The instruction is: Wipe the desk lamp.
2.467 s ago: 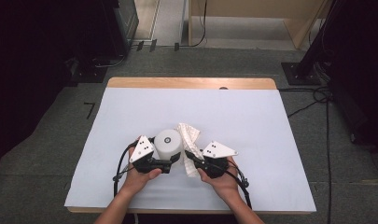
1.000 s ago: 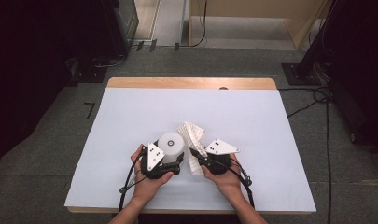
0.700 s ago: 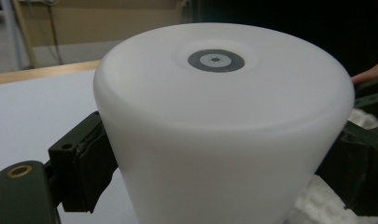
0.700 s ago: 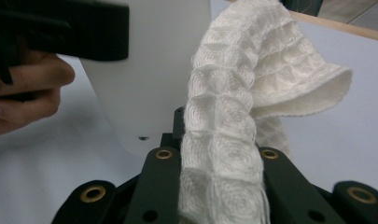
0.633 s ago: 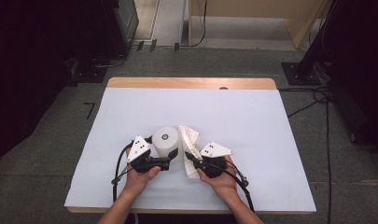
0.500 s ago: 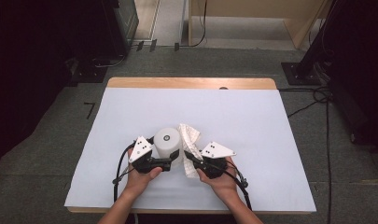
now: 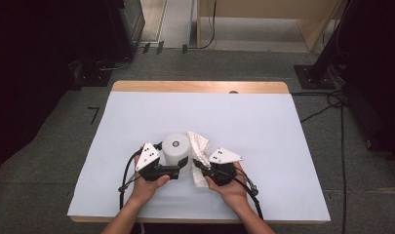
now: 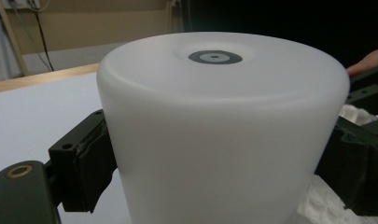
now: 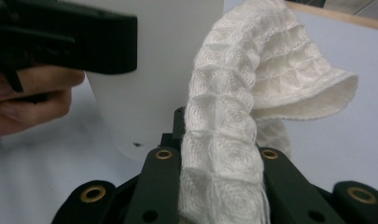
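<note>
A white, upside-down cup (image 7: 176, 145) with a dark ring mark on its top stands on the table's near middle. My left gripper (image 7: 181, 165) is shut on its lower wall, and in the left gripper view the black pads (image 8: 91, 168) press both sides of the cup (image 8: 219, 130). My right gripper (image 7: 199, 169) is shut on a white waffle-weave cloth (image 7: 199, 146), whose free end rises along the cup's right side. In the right gripper view the cloth (image 9: 228, 140) runs up between the shut jaws of my right gripper (image 9: 217, 163), next to the cup (image 9: 154, 93) and the left gripper (image 9: 60, 37).
A white sheet covers the table (image 7: 263, 126), with a wooden strip (image 7: 200, 87) along its far edge. Black cables (image 7: 129, 178) trail from both grippers over the near edge. Dark furniture and floor cables (image 7: 331, 100) surround the table.
Both hands have shifted only slightly beside the cup. The cloth's free end lies a little closer against the cup's side. Both grips are unchanged.
</note>
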